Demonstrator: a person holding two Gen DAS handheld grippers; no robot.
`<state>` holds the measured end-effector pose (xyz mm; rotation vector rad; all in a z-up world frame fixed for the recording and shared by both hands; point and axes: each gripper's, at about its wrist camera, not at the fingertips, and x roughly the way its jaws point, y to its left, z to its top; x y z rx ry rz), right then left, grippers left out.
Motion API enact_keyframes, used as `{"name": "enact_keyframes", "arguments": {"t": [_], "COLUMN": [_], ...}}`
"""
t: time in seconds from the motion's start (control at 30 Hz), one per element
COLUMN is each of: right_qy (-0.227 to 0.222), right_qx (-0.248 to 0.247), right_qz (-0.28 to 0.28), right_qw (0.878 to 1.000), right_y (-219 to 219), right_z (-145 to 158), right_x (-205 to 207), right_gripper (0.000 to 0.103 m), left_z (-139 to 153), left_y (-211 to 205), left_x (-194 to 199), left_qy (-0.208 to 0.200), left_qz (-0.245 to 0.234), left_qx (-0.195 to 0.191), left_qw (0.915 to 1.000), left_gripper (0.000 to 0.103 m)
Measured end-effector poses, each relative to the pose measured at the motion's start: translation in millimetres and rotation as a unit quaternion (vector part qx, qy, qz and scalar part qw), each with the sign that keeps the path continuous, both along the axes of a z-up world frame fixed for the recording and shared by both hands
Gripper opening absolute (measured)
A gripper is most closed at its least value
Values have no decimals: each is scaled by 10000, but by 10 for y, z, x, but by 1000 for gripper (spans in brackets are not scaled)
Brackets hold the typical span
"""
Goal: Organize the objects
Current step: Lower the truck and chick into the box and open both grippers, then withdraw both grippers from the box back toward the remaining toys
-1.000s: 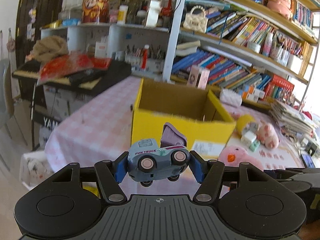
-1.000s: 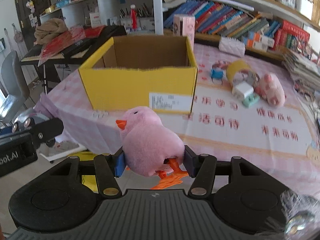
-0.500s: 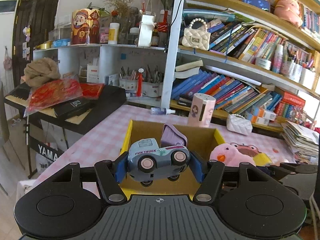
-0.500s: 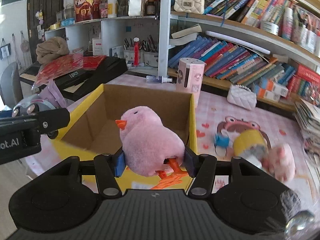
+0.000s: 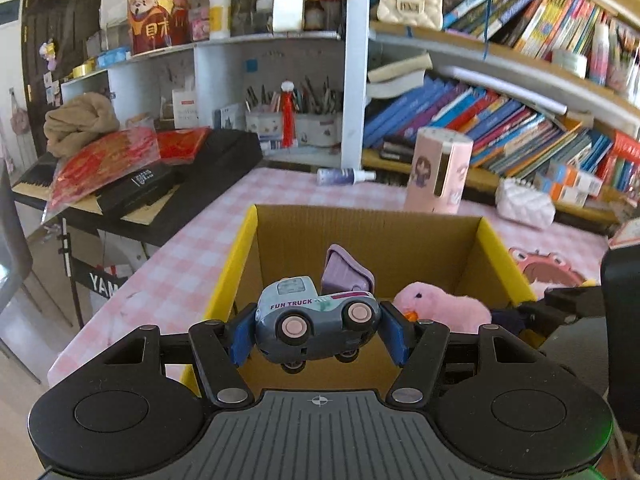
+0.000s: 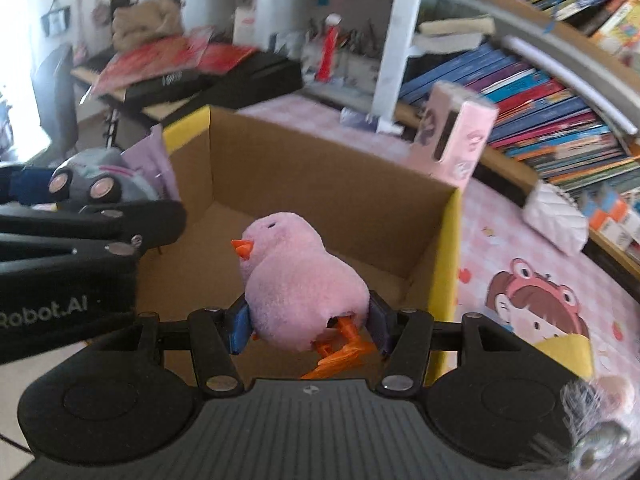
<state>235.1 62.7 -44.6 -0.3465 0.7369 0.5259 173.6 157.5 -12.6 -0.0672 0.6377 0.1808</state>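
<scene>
Both toys, truck (image 5: 316, 322) and chick (image 6: 298, 286), sit clamped between jaws above box (image 6: 446, 240).

toy truck (image 5: 316, 318): grey, "FUN TRUCK", held sideways above the box
chick (image 6: 298, 284): pink plush, upright over the box
box (image 5: 370, 232): yellow, open

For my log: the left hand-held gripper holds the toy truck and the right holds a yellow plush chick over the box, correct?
Nearly. The right wrist view shows the plush chick in the right hand-held gripper is pink, not yellow. The left hand-held gripper does hold the toy truck over the box.
</scene>
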Motion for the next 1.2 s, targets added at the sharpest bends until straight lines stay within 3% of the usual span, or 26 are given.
{"name": "enact_keyframes", "arguments": {"t": [0.4,0.5,0.6,0.67,0.93,1.2], "right_qy": [26,41,-99,-179,-583,-885], "right_qx": [-696,-738,-636,-532,-21,433], "right_qz": [854,829,808,741,442,-377], "right_qw": [9939,9938,9946,9957,9973,9944], "right_y": [96,106,96,70,-176,-488], "right_z": [-76,-83,-51,-26,223,403], "right_x": [217,232,194,180,-175,-763], "right_gripper": [55,55,69,77,79,87], "left_z": [-253,-252,-184,-110,277,355], "left_y": [-56,-53,-57,-83,-121,-80], "left_x": [314,314,265,201,-301,-827], "left_qy": [422,376,180,9,-804,-1004], "left_qz": [72,125,124,148,311,609], "left_qx": [54,46,21,69,76,-116], "left_qw": [9991,9992,9998,9999,9962,9930], "left_gripper": [63,63,66,76,88,94]}}
